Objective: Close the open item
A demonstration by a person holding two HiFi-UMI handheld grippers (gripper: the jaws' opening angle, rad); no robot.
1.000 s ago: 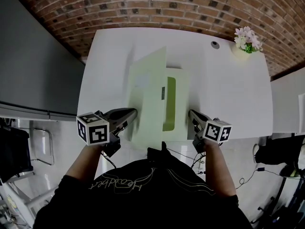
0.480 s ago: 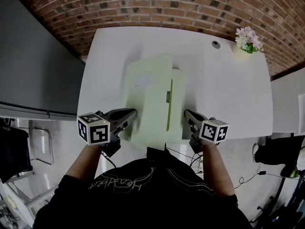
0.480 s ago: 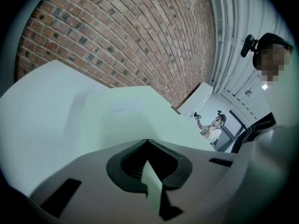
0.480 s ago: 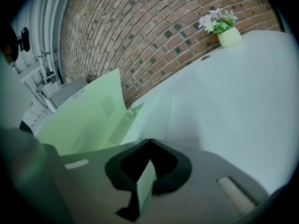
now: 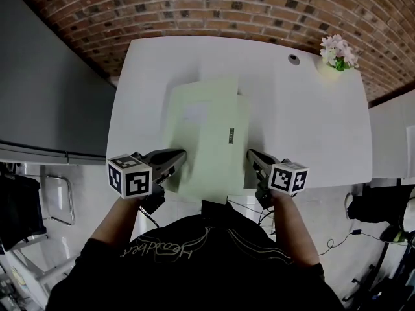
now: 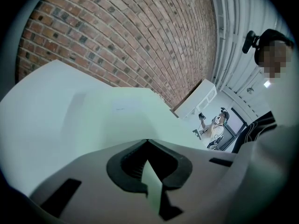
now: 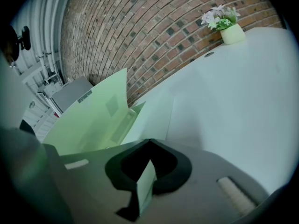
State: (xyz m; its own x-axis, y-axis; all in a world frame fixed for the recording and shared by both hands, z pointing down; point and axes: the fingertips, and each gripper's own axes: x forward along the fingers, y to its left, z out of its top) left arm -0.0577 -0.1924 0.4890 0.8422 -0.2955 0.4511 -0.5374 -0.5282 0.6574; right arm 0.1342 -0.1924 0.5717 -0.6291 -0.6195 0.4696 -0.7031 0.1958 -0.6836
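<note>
White table (image 5: pixel 311 122), brick wall (image 5: pixel 214 5) behind: pale green card folder (image 5: pixel 204 128) lies at centre, cover almost down. My left gripper (image 5: pixel 176 154) pinches its near left edge, my right gripper (image 5: pixel 251 155) its near right edge. Folder likely light, thin, bendy, slick; best gripped at edges.

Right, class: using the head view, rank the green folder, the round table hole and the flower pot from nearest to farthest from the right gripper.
1. green folder: held by the right gripper, on its left.
2. round table hole: farther back on the table.
3. flower pot: far right corner.
</note>
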